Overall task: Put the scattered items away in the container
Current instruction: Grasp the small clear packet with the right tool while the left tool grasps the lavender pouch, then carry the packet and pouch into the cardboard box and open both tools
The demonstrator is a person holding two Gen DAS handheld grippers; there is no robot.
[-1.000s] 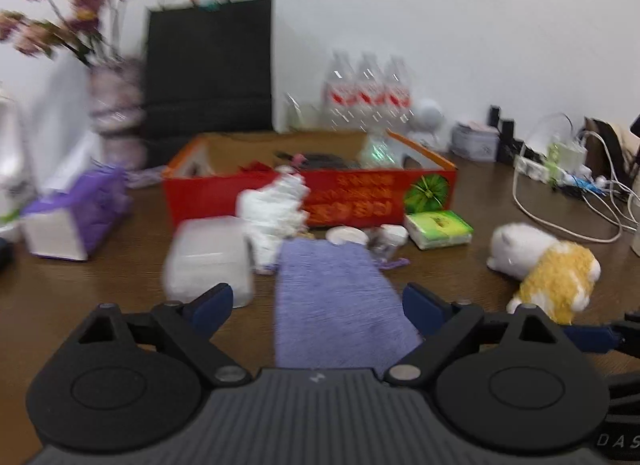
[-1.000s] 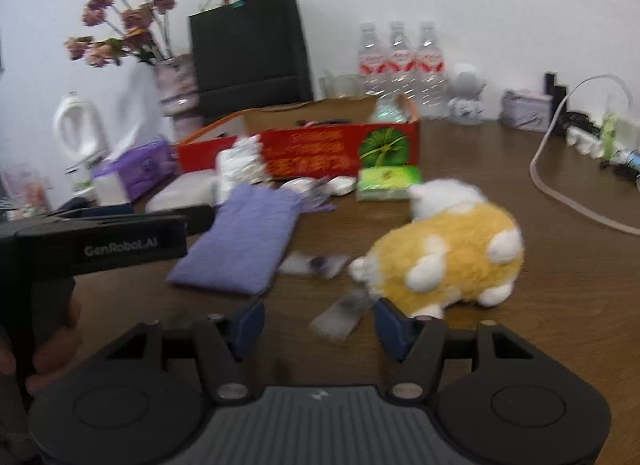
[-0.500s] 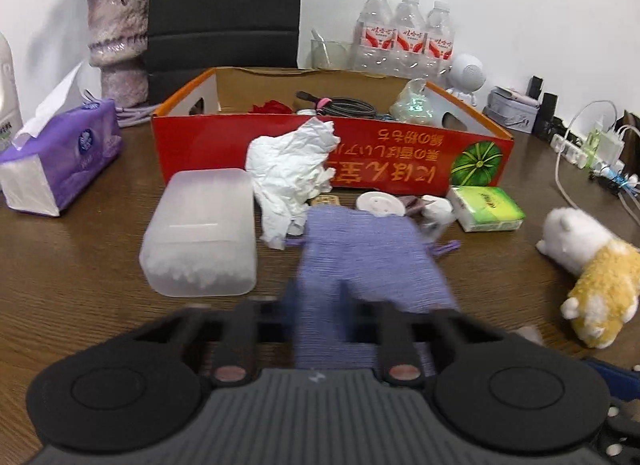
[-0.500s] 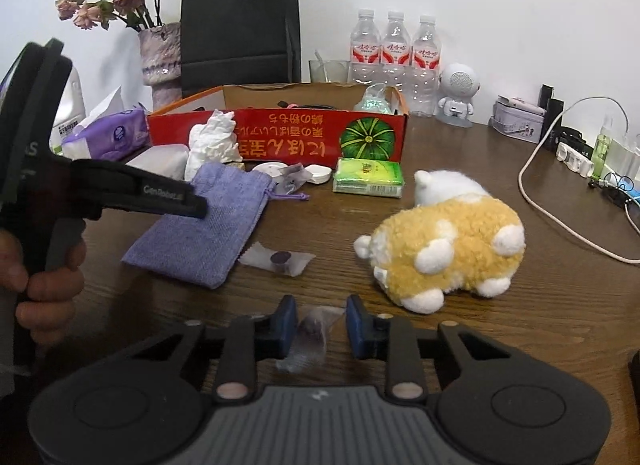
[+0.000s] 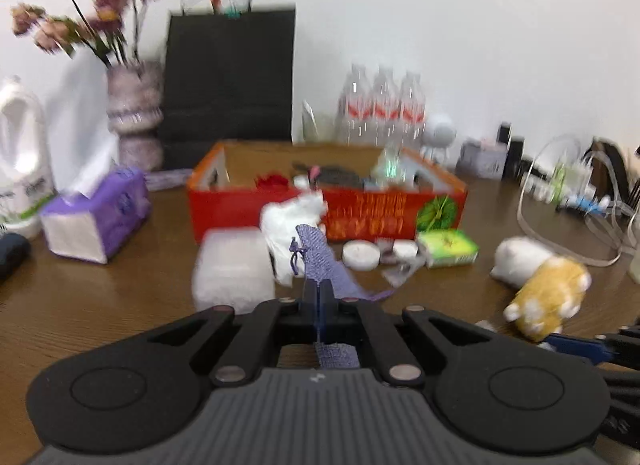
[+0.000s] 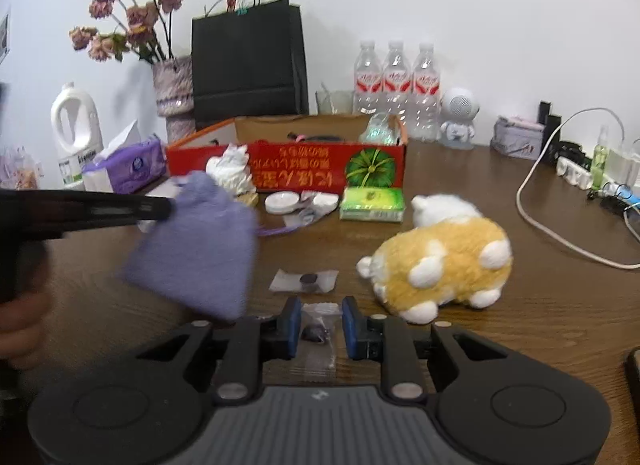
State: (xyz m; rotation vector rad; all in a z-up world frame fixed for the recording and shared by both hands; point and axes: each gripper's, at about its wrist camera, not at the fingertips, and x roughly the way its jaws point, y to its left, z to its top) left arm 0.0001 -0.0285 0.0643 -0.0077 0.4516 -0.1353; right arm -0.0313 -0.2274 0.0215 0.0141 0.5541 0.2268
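Pouch [image 5: 320, 253], purple knit: we found it clamped in our left tool [image 5: 319, 301], jaws fully closed on the cloth, lifted clear of the tabletop [image 5: 100, 297], hanging at 9 o'clock from the right tool [image 6: 320, 323]. Sachet [image 6: 318, 331], small and clear with a dark piece inside: pinched between our right tool's blue pads. Box [image 6: 320, 169], red cardboard: we logged it at 12 o'clock, open-topped. Plush toy [image 6: 444, 257], yellow-white: lay at 2 o'clock on the tabletop.
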